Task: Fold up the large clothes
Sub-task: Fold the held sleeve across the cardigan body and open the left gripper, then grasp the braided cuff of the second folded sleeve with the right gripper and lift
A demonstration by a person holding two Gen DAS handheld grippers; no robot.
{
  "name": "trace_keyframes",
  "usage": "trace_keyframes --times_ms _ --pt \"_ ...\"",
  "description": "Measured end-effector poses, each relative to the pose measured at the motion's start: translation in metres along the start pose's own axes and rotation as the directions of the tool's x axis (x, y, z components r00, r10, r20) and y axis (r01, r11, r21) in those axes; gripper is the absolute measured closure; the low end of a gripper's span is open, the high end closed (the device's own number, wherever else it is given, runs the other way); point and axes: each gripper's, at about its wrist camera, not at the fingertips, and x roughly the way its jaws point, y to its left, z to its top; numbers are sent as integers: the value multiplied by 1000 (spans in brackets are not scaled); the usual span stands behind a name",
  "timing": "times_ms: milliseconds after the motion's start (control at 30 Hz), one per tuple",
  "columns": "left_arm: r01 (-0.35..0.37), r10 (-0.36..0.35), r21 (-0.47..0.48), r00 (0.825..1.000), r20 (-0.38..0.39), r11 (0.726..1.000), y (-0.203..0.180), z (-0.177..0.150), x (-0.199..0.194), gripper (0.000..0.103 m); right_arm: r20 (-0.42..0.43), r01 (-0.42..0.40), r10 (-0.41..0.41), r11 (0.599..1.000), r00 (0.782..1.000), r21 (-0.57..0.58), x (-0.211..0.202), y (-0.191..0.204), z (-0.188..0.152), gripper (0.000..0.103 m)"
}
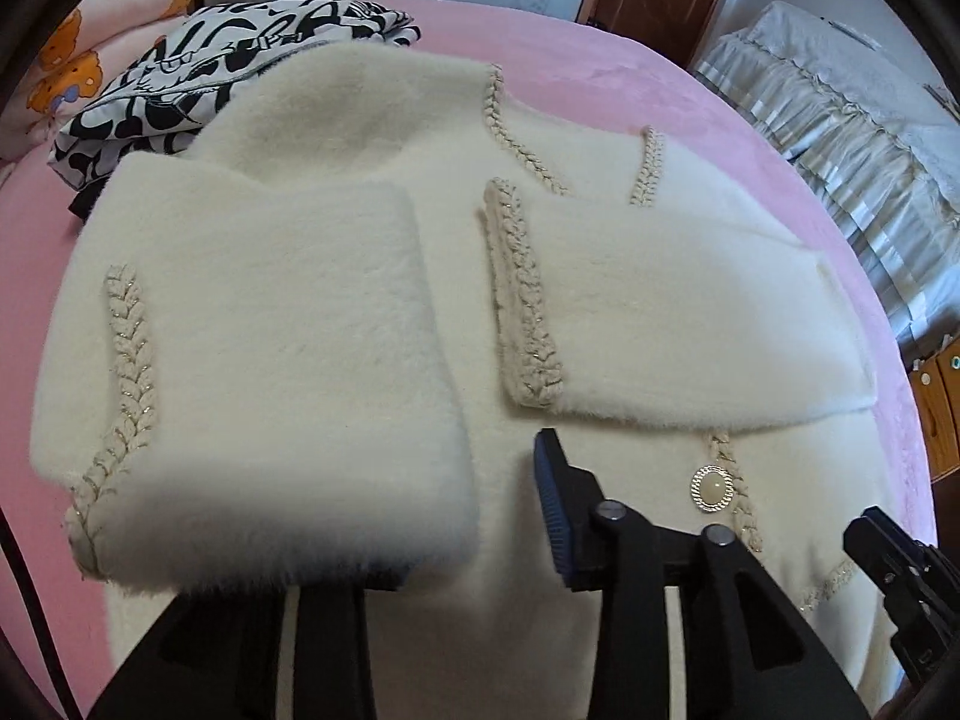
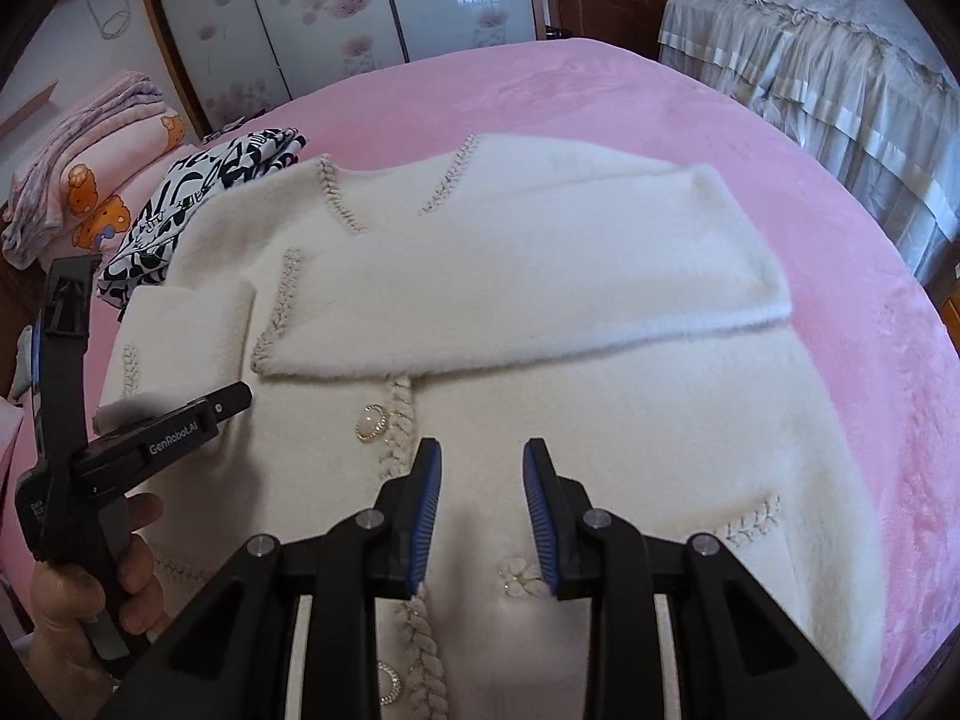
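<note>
A cream fluffy cardigan with braided trim and a pearl button lies face up on the pink bed; it also shows in the left wrist view. Its right sleeve is folded across the chest. My left gripper stands wide apart around the left sleeve cuff, which drapes over and hides the left finger; the right finger is clear of it. It also shows from the side in the right wrist view. My right gripper is open and empty above the cardigan's front.
A black-and-white patterned garment lies folded behind the cardigan on the pink bedspread. Pink bedding with bear print is piled at the far left. A second bed with a grey ruffled cover stands to the right.
</note>
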Motion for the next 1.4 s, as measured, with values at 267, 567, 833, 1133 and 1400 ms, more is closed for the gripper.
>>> trace_keyframes --times_ms 267,567,833,1133,1400 --pt "195 -194 9 978 -82 981 -14 -15 -28 5 24 -75 76 997 997 -37 -7 15 0 75" --pt "163 -166 -89 986 -26 983 32 -54 -81 5 29 -159 165 974 986 -160 -14 60 8 75" --pt "14 -8 -170 999 40 985 96 -77 -115 7 -31 -285 294 885 955 -369 3 139 5 49" --pt "5 -3 -305 1000 7 952 138 -94 -105 7 7 -100 149 692 989 -715 37 230 -29 48" --pt "9 3 -325 999 36 946 144 -93 -109 7 37 -151 218 777 975 -611 23 225 29 93"
